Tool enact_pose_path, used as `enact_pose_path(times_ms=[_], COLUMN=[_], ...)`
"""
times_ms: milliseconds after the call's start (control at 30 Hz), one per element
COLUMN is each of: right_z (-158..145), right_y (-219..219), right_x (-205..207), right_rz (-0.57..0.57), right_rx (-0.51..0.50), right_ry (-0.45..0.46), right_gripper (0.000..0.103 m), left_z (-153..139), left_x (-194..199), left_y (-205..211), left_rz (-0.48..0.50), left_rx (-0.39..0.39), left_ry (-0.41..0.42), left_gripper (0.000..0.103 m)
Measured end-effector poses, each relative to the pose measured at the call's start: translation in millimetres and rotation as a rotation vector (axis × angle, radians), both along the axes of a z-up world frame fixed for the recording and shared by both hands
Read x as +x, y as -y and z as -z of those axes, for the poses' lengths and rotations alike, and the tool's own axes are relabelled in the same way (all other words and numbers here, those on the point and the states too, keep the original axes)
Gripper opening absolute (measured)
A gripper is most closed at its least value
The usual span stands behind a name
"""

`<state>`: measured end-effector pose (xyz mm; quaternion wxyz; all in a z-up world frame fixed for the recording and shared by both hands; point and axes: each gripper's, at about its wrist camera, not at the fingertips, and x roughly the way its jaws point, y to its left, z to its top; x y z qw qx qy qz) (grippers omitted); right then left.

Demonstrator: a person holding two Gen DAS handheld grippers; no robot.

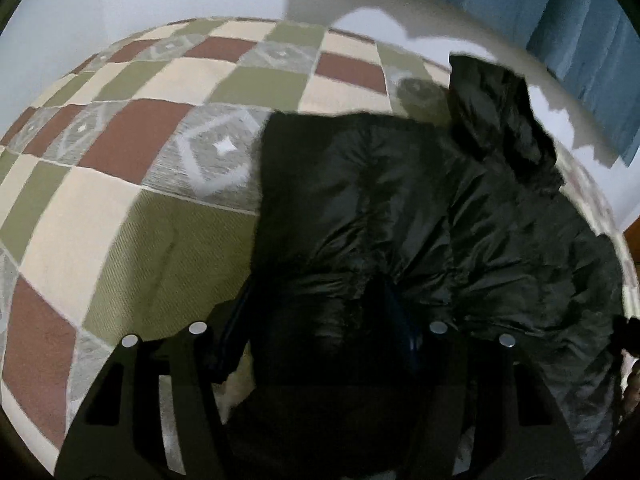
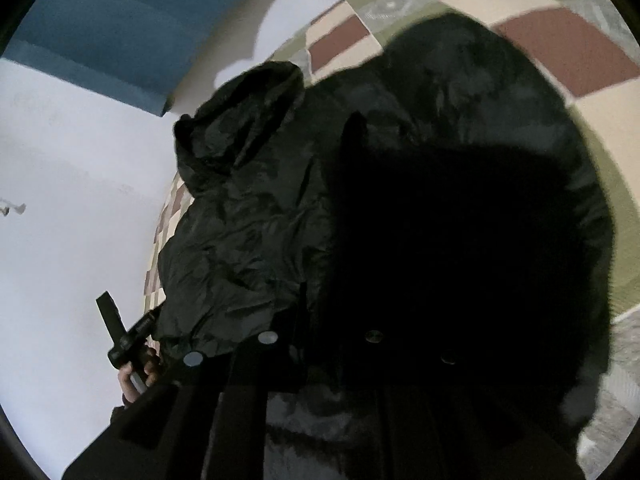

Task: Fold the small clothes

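A black puffy hooded jacket (image 1: 420, 208) lies on a checkered rug (image 1: 120, 200). My left gripper (image 1: 316, 332) is shut on a bunched edge of the jacket, which fills the gap between its fingers. In the right wrist view the jacket (image 2: 248, 232) hangs crumpled, its hood (image 2: 244, 116) at the upper left. My right gripper (image 2: 320, 344) is shut on a fold of the jacket, and dark fabric hides its right finger. The left gripper's handle and the hand holding it (image 2: 132, 352) show at lower left of that view.
The rug (image 2: 560, 52) has cream, green, maroon and grey squares. A blue curtain (image 1: 580, 40) hangs at the upper right, above a pale floor (image 1: 400, 24). A white wall (image 2: 72, 220) fills the left of the right wrist view.
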<state>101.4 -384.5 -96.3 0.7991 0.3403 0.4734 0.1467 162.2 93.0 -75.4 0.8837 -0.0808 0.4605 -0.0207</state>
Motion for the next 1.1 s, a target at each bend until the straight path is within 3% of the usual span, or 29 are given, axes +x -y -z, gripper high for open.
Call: enact_pose_path(times_ms=[67,167,267,367,467,567,633,700,800,833,933,1000,1100], right_z=[-14,-38,-45,-41,-23,6,29,41,40,35,9,-12,-36], right_y=[7,18,9,-12,-30,-30,-21,-13,-9,-9,-10,-8,-7], right_x=[-8,-20,-18,-10,5,21,26,26,24,23,16,12,19], right_rz=[0.016,0.054,0.008,-0.054,-0.102,-0.06,-0.028,0.002,-0.005,-0.011,-0.027,-0.033,-0.043], right_rx=[-0.025,0.016,0.104,0.121,0.129,0.037,0.115,0.143,0.15,0.141,0.107,0.097,0.098], right_ry=[0.034,0.109,0.148,0.152,0.113,0.001,-0.047,-0.073,-0.081,-0.082,-0.038,0.026,0.1], right_gripper=[0.023,0.033,0.034,0.034,0.034,0.034,0.028,0.003,0.001,0.003,0.022,0.046,0.054], left_z=[-17,-37,-36,-22,-7,3,10,17,13,9,-14,-35,-58], left_x=[-14,-33,-40,-33,-26,-22,-20,-21,-23,-24,-34,-40,-31], left_y=[-6,-2,10,17,12,11,10,11,10,8,4,-1,-2], left_rz=[-0.007,0.042,0.102,0.096,0.065,0.064,0.071,0.076,0.078,0.076,0.064,0.07,0.074], left_rx=[-0.035,-0.096,-0.113,-0.069,-0.068,-0.037,-0.03,-0.013,-0.016,-0.018,-0.037,-0.084,-0.098], left_ry=[0.052,0.118,0.118,0.081,0.038,0.006,-0.016,-0.015,0.0,0.005,0.047,0.104,0.167], left_gripper=[0.059,0.06,0.06,0.06,0.06,0.06,0.06,0.06,0.06,0.06,0.06,0.06,0.062])
